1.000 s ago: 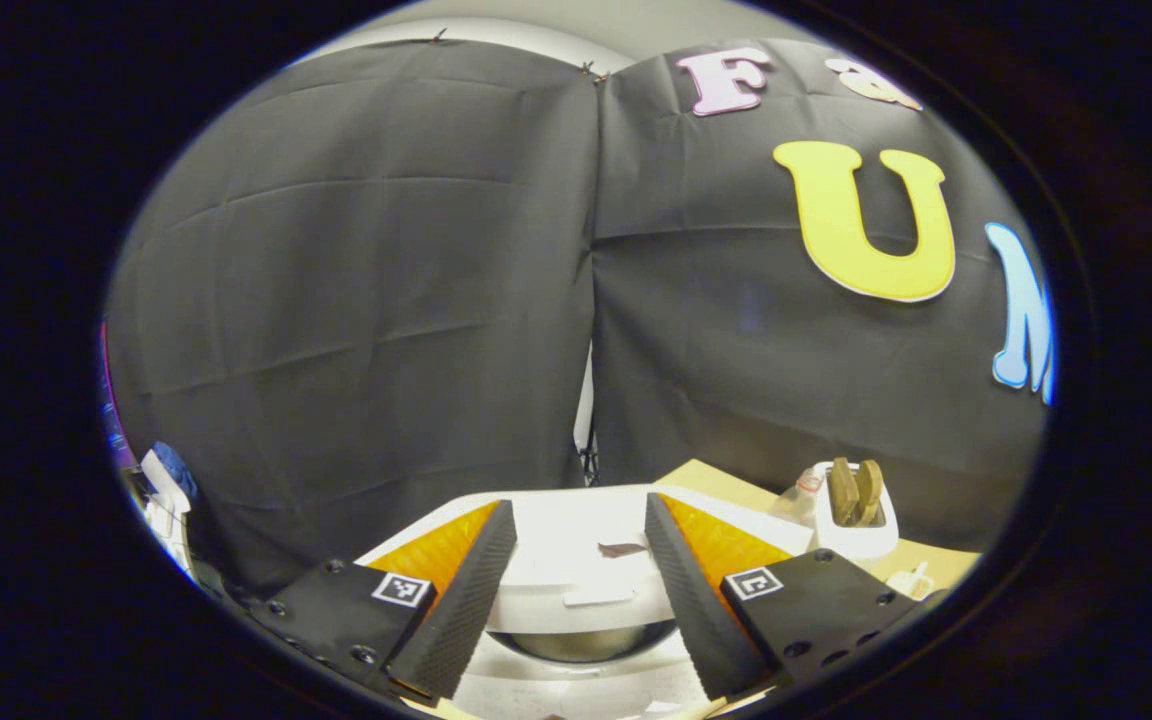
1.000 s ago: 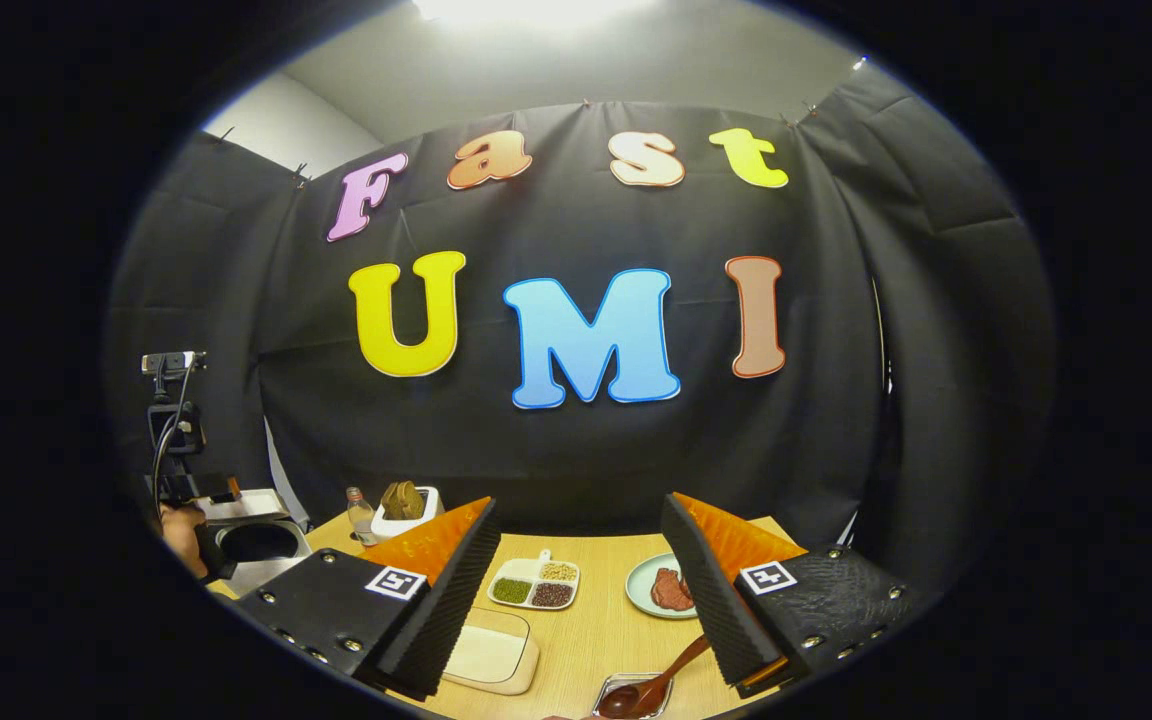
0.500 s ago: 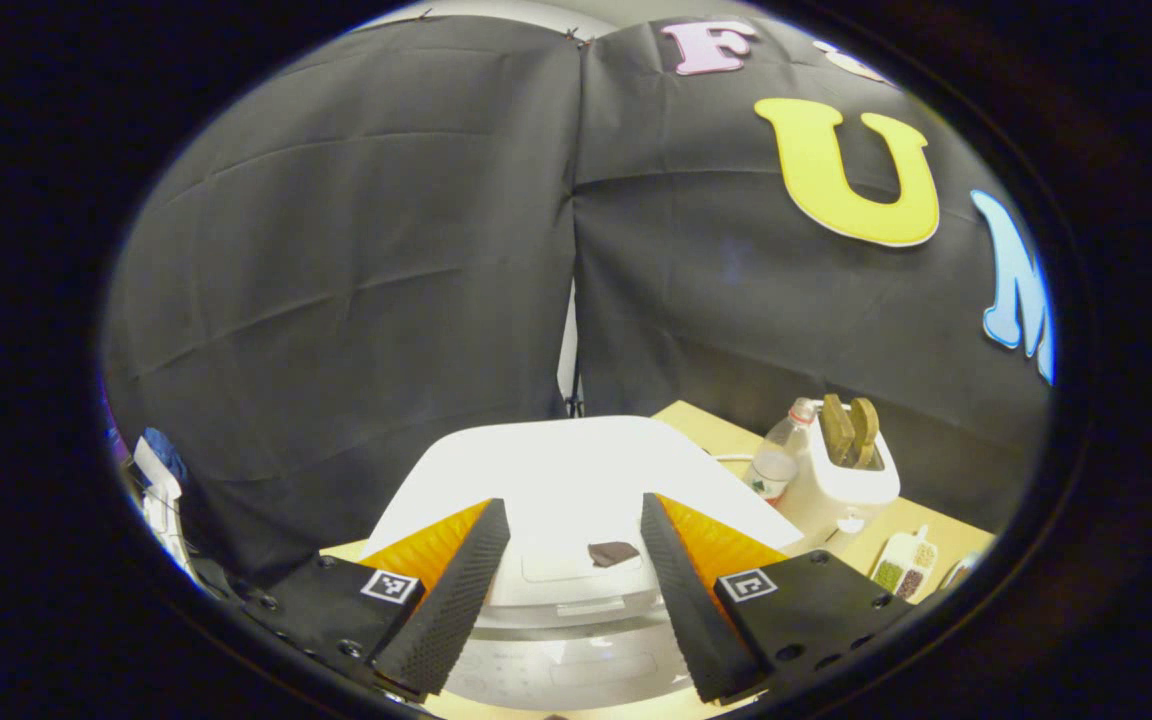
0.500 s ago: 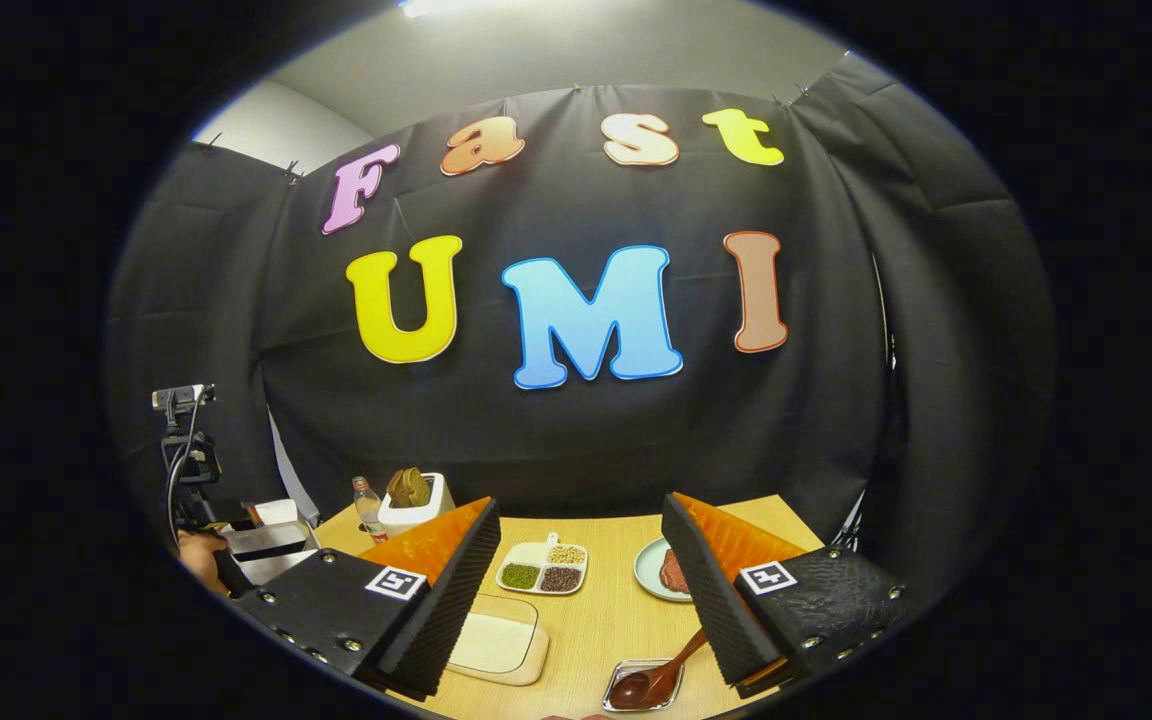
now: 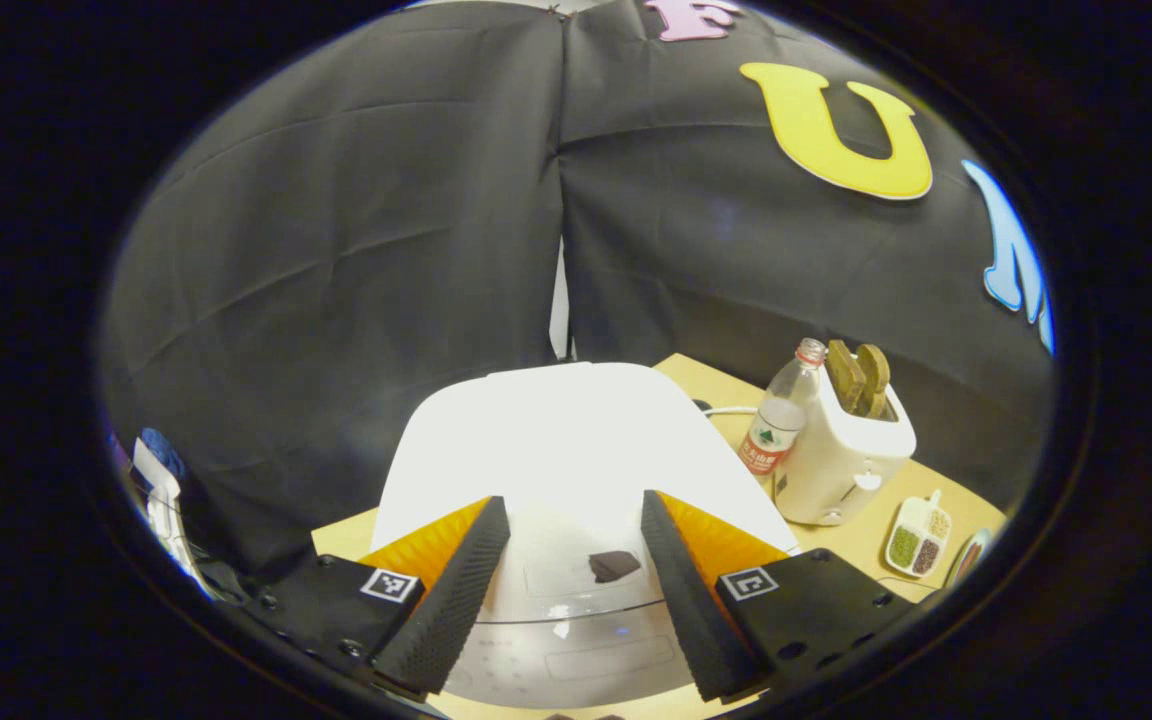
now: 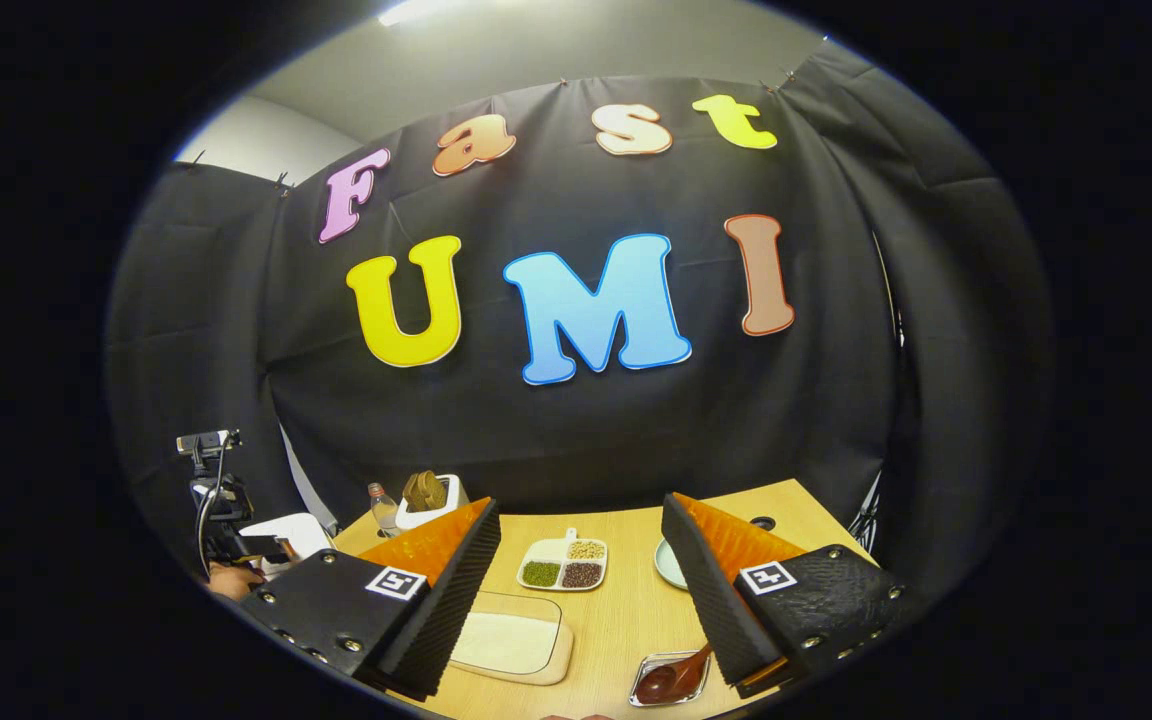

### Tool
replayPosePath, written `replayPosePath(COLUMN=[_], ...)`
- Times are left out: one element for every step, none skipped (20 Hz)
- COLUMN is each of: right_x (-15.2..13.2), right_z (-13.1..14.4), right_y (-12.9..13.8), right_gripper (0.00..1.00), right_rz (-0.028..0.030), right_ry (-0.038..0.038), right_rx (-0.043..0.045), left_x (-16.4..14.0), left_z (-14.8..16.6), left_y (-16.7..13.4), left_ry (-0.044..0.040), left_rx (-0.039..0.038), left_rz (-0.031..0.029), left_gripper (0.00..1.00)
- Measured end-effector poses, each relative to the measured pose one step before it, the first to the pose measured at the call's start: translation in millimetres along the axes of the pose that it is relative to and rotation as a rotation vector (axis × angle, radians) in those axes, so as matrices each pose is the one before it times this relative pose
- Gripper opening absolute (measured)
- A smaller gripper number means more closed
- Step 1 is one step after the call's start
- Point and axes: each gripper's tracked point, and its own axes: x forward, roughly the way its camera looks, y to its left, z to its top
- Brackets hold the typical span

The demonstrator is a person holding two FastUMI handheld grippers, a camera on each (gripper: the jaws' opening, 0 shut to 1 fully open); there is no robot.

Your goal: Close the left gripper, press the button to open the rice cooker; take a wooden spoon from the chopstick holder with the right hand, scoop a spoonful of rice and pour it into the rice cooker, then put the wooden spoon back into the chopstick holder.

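Observation:
The white rice cooker [image 5: 556, 450] sits right under my left gripper [image 5: 572, 505], its lid down and its front panel [image 5: 576, 655] low between the fingers. That gripper is open and holds nothing. In the right gripper view the cooker [image 6: 281, 530] stands at the far left, with a hand [image 6: 231, 580] beside it. A white holder [image 5: 851, 450] with wooden pieces sticking up stands right of the cooker; the holder [image 6: 426, 497] is also at the table's back left. My right gripper [image 6: 580, 515] is open above the table. A brown wooden spoon [image 6: 671, 680] lies in a small metal tray, near its right finger.
A plastic bottle [image 5: 776, 420] stands against the holder. On the wooden table [image 6: 626, 620] are a tray of white rice [image 6: 511, 645], a divided dish of grains [image 6: 564, 565] and a pale plate [image 6: 669, 565]. Black cloth walls close in the back and sides.
The cooker's lid has come down; a second ago the inner pot showed. The left gripper view has tipped down over the cooker. The right gripper view now shows more table. Both grippers stayed open.

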Motion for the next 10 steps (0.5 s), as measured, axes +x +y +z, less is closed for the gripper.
replayPosePath(right_x=[0.05,0.05,-0.12,-0.73,0.01,-0.61,-0.34,-0.58,-0.81,-0.37], right_z=[0.07,0.17,-0.81,-1.42,-1.20,0.09,1.27,-1.16,1.06,1.05], right_y=[0.41,1.06,0.36,1.08,-0.01,-0.65,0.99,-0.42,-0.93,0.47], right_gripper=[0.98,0.98,0.98,0.98,0.98,0.98,0.98,0.98,0.98,0.98], right_rz=[0.00262,0.00240,0.00092,0.00127,-0.00210,-0.00247,0.00434,-0.00016,0.00264,0.00073], right_ry=[0.00114,0.00145,0.00011,0.00300,0.00367,-0.00251,-0.00144,0.00047,-0.00165,-0.00126], right_rx=[0.00332,0.00661,0.00739,0.00694,0.00515,0.00503,0.00256,-0.00627,-0.00707,-0.00344], left_x=[1.30,-2.12,-0.23,0.73,0.15,-0.63,-2.57,-4.51,-2.84,-1.03], left_z=[-0.07,-2.27,1.75,-0.47,1.41,1.59,0.76,4.50,5.72,6.20], left_y=[0.87,1.47,0.38,-0.56,-0.39,-0.63,-5.25,-1.37,2.08,-3.83], left_ry=[-0.00076,0.00367,-0.00428,-0.00009,-0.00202,-0.00445,0.00560,-0.00408,-0.02050,-0.02684], left_rx=[-0.00560,-0.01029,-0.00542,-0.00352,0.00091,0.01080,-0.00780,-0.00327,0.01648,0.01862], left_rz=[-0.00096,-0.00160,-0.00002,-0.00086,-0.00370,-0.01125,-0.02990,-0.01967,-0.00456,-0.01240], left_gripper=[0.99,0.95,0.95,0.95,0.95,0.95,0.94,0.94,0.99,0.94])
